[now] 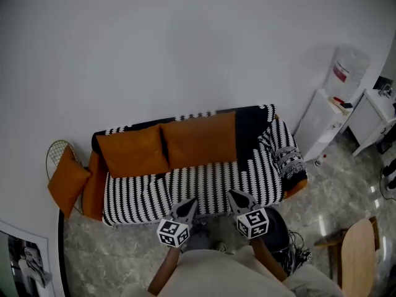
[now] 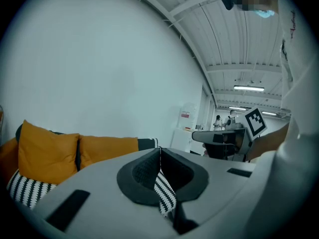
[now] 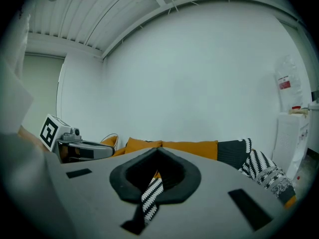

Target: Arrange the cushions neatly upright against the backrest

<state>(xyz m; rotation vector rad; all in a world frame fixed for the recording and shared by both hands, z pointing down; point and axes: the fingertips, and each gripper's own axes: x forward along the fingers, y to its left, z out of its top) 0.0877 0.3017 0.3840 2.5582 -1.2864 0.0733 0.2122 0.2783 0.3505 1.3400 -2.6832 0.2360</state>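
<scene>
White wall (image 1: 185,42), grey marble floor (image 1: 346,190), striped sofa (image 1: 210,184)

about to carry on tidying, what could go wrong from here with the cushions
One orange cushion sits off to the left by a wire frame, so it is easy to miss. Left gripper and right gripper are both shut, so a grab now might only shove the two upright cushions askew. The loose striped cover could snag and ruck.
</scene>
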